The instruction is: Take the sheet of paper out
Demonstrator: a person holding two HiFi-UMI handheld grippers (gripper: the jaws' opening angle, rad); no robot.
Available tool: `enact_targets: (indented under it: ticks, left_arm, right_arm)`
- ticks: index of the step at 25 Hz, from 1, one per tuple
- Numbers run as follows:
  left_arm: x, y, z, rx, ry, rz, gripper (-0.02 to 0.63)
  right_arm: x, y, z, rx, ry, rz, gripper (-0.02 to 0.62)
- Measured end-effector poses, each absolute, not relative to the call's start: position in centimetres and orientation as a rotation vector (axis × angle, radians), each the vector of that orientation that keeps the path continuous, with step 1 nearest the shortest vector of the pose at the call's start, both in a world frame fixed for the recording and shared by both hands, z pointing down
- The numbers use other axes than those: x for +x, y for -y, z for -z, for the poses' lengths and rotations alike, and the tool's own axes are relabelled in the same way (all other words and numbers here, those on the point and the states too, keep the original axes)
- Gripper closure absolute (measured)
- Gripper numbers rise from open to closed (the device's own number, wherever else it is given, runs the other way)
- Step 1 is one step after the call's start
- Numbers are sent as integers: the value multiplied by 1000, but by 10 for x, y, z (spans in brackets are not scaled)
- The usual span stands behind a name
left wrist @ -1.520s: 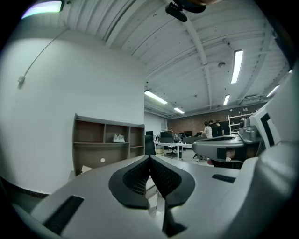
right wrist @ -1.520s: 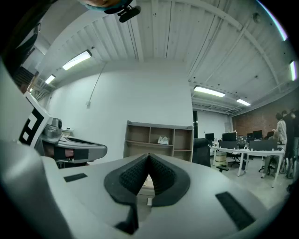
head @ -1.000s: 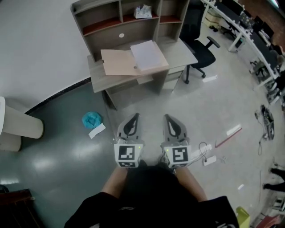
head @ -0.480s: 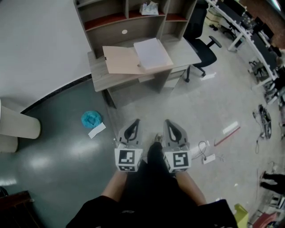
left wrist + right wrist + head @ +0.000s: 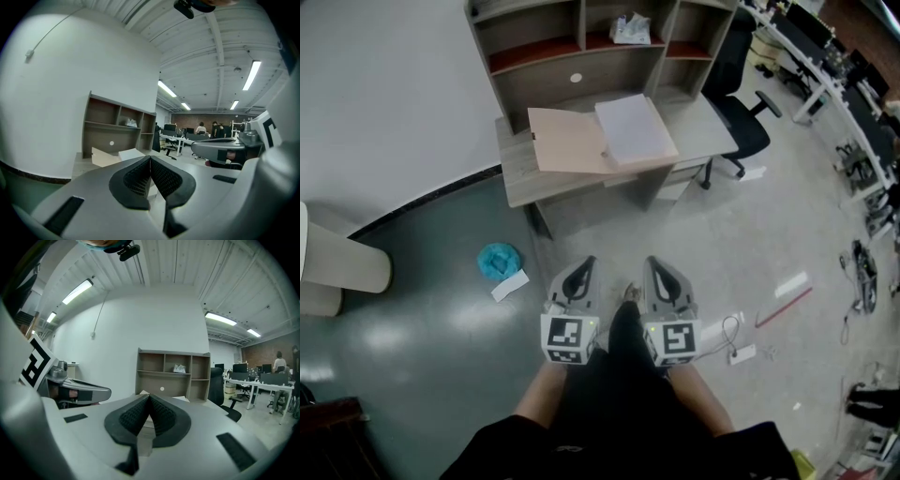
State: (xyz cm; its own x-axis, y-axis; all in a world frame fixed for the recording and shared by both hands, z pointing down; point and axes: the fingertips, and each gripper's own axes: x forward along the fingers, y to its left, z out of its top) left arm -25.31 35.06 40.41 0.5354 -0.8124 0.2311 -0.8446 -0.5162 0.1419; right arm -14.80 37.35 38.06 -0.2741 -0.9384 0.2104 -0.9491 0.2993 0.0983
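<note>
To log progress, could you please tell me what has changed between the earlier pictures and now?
The person has stepped toward the desk; a leg now shows between the left gripper and right gripper. Nothing was grasped or released. Both grippers stay shut and empty; the folder and paper lie on the desk as before.

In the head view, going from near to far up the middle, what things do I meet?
left gripper and right gripper, side by side → desk → open folder bearing the paper stack → shelf unit → white packet on its shelf.
</note>
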Motion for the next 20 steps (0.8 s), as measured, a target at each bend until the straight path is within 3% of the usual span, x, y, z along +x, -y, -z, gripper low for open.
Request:
enact_targets:
  ticks: [20]
  left_arm:
    - [-157, -184, -414, 2510, 1391, -364, 563]
  right_arm:
    - [-51, -197, -397, 1672, 2381, -231, 580]
